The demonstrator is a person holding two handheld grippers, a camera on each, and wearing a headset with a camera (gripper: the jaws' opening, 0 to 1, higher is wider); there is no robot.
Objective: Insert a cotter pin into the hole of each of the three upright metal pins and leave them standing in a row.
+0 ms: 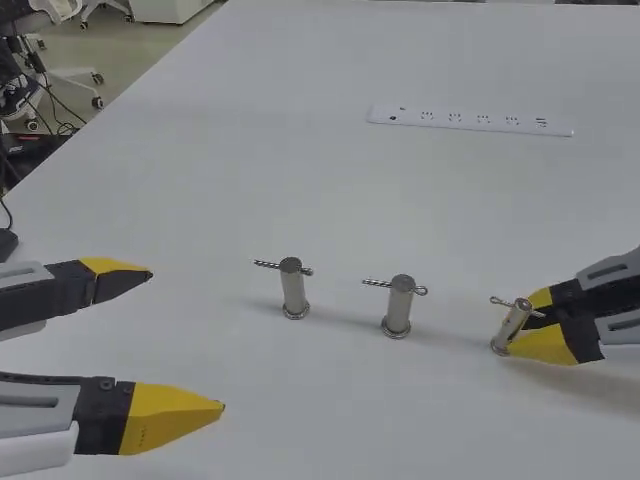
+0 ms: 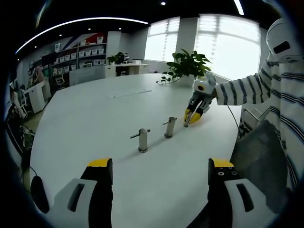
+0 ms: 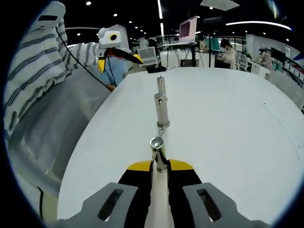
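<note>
Three pins are seen on the table (image 1: 330,190). The left pin (image 1: 293,288) and the middle pin (image 1: 399,306) stand upright, each with a cotter (image 1: 282,266) crossways through its top. The third pin (image 1: 512,326) is pinched on its shaft between the pressed-together jaws of the right gripper (image 1: 530,326). Its long axis is tilted: the foot is low by the table and the head is leaned to the right, toward that gripper, off the vertical kept by the other two. A cotter is seen at its head as well.

The coming move is judged to turn on that tilt. The third pin must be brought upright and set down beside the middle pin, which lies to the left of the right gripper, so that the row is carried on. In the right gripper view the held pin (image 3: 158,154) is seen running nearly straight out along the jaws, with the two standing pins lined up beyond it.

The left gripper (image 1: 186,340) is held spread with nothing in it, well apart from the left pin, so the right gripper is plainly the nearer.

Whether the foot touches the table cannot be told. How far the cotter is pushed through the third pin is too small to make out, and the lower shaft is hidden between the jaws in the right gripper view.
</note>
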